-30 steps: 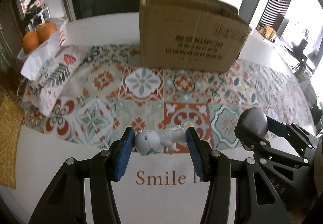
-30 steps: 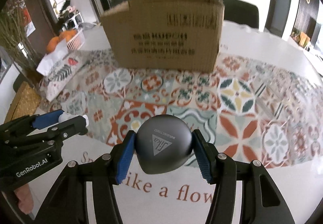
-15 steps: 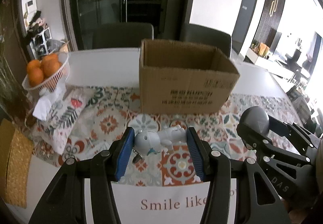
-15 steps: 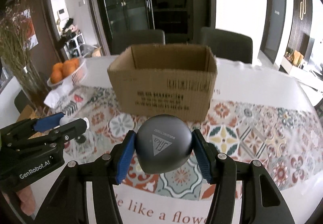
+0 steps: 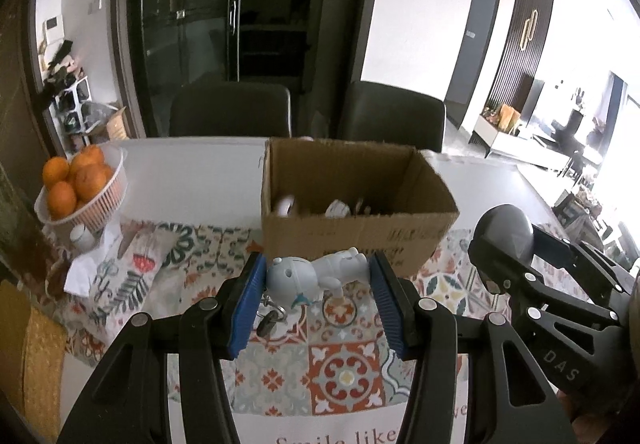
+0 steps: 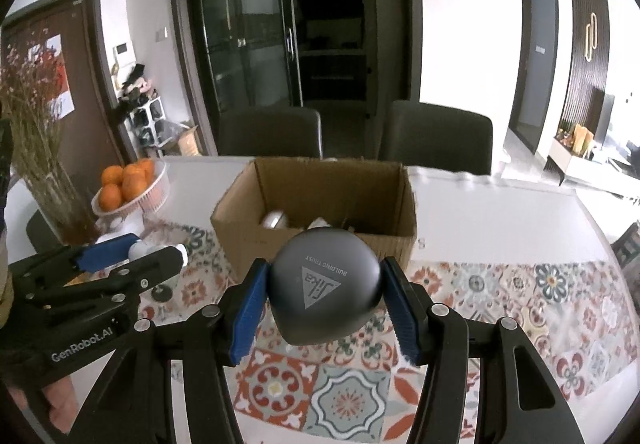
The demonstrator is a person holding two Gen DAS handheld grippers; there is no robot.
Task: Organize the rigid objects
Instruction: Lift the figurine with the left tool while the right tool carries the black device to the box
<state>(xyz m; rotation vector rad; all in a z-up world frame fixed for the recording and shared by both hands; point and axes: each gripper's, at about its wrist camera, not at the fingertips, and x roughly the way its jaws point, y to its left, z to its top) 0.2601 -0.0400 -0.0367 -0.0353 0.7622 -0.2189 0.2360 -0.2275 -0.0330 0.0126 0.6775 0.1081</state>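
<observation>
My left gripper (image 5: 316, 280) is shut on a small white and grey toy figure (image 5: 316, 274) with a keyring hanging below it, held above the patterned runner. My right gripper (image 6: 324, 296) is shut on a dark grey rounded object (image 6: 325, 294) with a triangle logo. It also shows in the left wrist view (image 5: 506, 232). An open cardboard box (image 5: 352, 199) stands ahead on the table, also in the right wrist view (image 6: 320, 199). Some pale items lie inside it. Both grippers are in front of the box, above its near wall.
A white basket of oranges (image 5: 76, 183) stands at the left, with a patterned cloth (image 5: 120, 276) beside it. Two dark chairs (image 5: 232, 109) stand behind the white table (image 5: 192, 163). Dried branches (image 6: 36, 147) rise at the far left.
Both grippers have risen with their objects, so the box's inside now shows. The box looks farther and lower in both views.
</observation>
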